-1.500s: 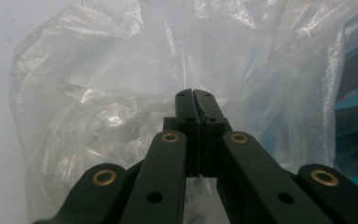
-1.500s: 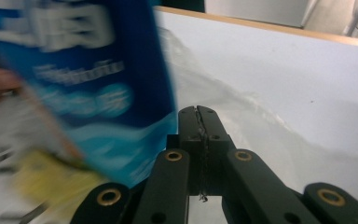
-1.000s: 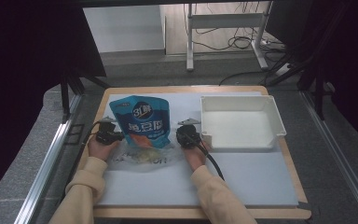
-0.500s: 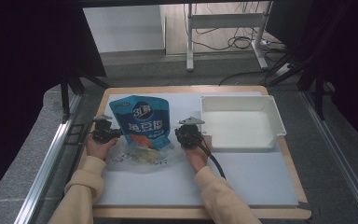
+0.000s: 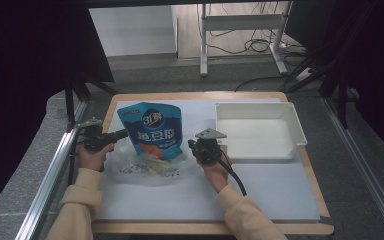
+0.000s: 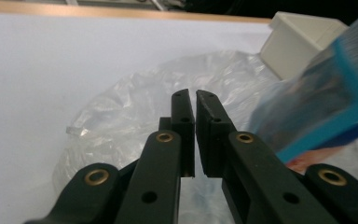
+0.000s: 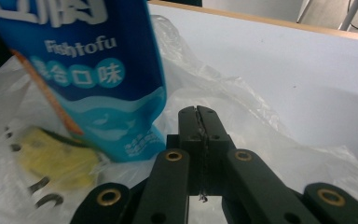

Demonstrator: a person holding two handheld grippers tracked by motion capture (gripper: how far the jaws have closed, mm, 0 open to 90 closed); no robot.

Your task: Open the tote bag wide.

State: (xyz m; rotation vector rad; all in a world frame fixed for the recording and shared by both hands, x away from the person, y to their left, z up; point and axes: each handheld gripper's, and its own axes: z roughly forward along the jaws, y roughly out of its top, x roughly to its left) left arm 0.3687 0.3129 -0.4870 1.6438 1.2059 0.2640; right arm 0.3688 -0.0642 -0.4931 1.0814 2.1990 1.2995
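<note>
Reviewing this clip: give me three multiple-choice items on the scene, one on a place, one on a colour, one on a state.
1. In the high view, the white tray sits:
A) left of the pouch
B) right of the pouch
C) on top of the pouch

2. The pouch is mainly:
A) red
B) blue
C) green

3. The right claw is:
A) wide open
B) shut on the clear bag
C) shut on the tray

Answers:
1 B, the tray lies off the pouch's right side.
2 B, its printed front is blue.
3 B, film shows pinched between the closed jaws.
</note>
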